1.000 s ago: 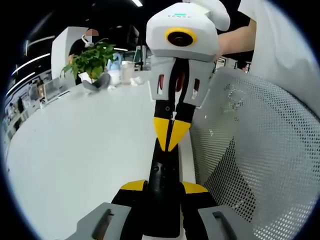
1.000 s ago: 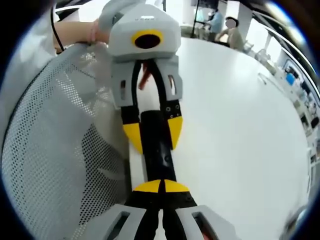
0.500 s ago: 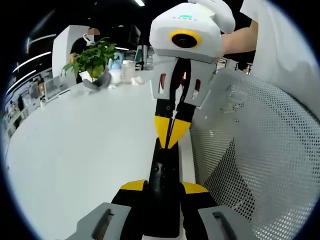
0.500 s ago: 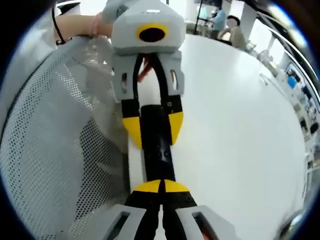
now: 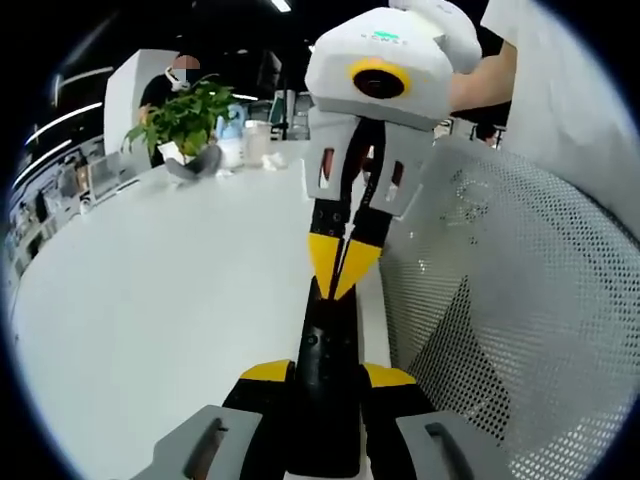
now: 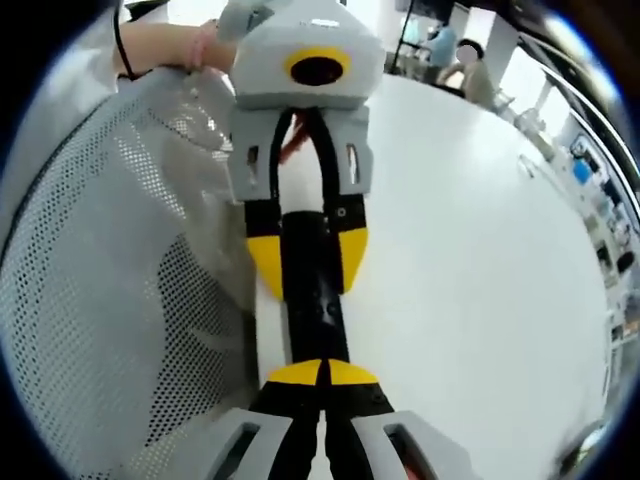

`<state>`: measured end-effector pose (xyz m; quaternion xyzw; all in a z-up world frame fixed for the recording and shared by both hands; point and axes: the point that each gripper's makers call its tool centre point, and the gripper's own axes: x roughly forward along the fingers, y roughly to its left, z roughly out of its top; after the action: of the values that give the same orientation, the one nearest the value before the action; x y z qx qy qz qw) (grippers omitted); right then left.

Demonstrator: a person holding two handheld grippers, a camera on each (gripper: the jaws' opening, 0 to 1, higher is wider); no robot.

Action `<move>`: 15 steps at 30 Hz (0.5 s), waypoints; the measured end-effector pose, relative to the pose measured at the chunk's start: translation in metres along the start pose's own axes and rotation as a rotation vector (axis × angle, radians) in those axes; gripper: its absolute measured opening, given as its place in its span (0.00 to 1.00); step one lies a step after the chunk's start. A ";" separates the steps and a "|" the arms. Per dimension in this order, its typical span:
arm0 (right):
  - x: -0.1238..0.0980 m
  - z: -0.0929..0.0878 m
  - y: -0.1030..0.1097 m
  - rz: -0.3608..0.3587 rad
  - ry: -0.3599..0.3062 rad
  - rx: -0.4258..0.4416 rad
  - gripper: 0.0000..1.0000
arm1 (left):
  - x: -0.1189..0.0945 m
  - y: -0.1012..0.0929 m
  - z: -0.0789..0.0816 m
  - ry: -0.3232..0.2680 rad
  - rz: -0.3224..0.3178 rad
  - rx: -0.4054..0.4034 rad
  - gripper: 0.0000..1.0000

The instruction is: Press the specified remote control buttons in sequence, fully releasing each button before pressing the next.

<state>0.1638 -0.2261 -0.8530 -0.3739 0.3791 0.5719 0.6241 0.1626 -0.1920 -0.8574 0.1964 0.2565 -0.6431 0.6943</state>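
A black remote control (image 5: 327, 390) is held lengthwise between two hand-held grippers above the edge of a white tabletop (image 5: 160, 300). In the left gripper view, the left gripper (image 5: 327, 378) clamps the near end of the remote, its yellow-tipped jaws pressed against the remote's two sides. The right gripper (image 5: 342, 268) comes in from the far side, its jaws closed together with their yellow tips meeting at a point on the remote's far end, touching its top face.

In the right gripper view, the same scene appears from the opposite end. The right gripper (image 6: 322, 374) rises from the bottom with its jaws shut, tips together, resting on the near end of the remote control (image 6: 314, 300). Beyond it, the left gripper (image 6: 305, 260) grips the remote from both sides, its yellow pads flanking the black body.

A white mesh chair back (image 5: 520, 300) stands just beside the tabletop edge, close to the remote; it is on the left side in the right gripper view (image 6: 110, 290). A person's hand (image 6: 165, 45) holds the left gripper from behind, and a white sleeve (image 5: 570, 80) is visible at the upper right of the left gripper view. At the far end of the tabletop stands a green potted plant (image 5: 185, 120), with small white cups (image 5: 255, 145) near it.
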 end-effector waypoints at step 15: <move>0.000 0.000 0.001 -0.011 0.000 -0.034 0.00 | 0.004 -0.001 0.000 0.130 0.001 0.087 0.25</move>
<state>0.1632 -0.2256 -0.8531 -0.3864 0.3671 0.5749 0.6208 0.1620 -0.1949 -0.8600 0.2679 0.2724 -0.6392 0.6674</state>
